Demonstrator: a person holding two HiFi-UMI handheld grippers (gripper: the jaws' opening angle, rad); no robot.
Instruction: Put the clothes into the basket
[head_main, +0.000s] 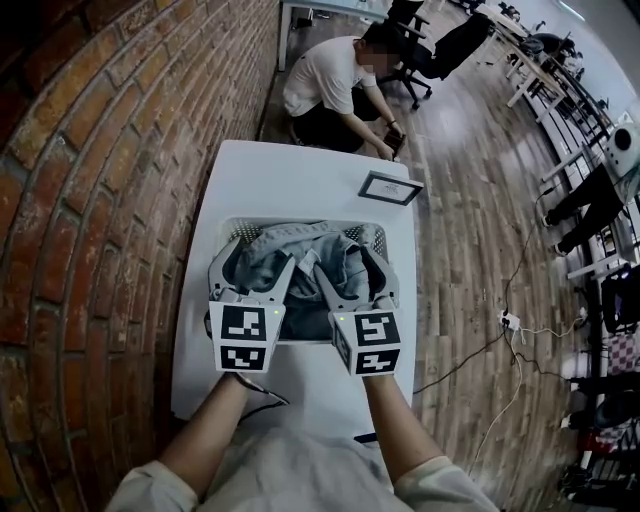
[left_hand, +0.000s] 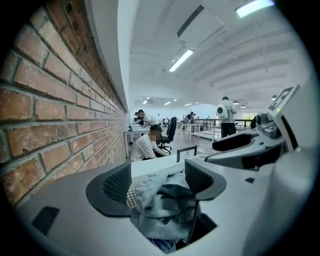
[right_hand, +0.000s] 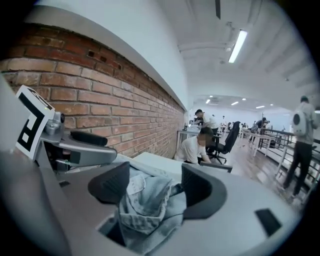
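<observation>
A white perforated basket (head_main: 300, 229) stands on the white table (head_main: 290, 170), filled with crumpled blue denim clothes (head_main: 305, 262). My left gripper (head_main: 260, 258) hovers over the basket's left half and my right gripper (head_main: 348, 264) over its right half, side by side. In the left gripper view the left gripper (left_hand: 157, 177) stands open, and the clothes (left_hand: 160, 202) show in the gap, lying beyond and below the pads. In the right gripper view the right gripper (right_hand: 150, 182) is open too, with the pale denim (right_hand: 147, 207) heaped under the gap. Neither gripper carries cloth.
A brick wall (head_main: 100, 200) runs along the table's left side. A small dark-framed picture (head_main: 390, 187) lies at the table's far right corner. Beyond the table a person (head_main: 335, 85) crouches on the wooden floor. Cables (head_main: 510, 322) trail on the floor to the right.
</observation>
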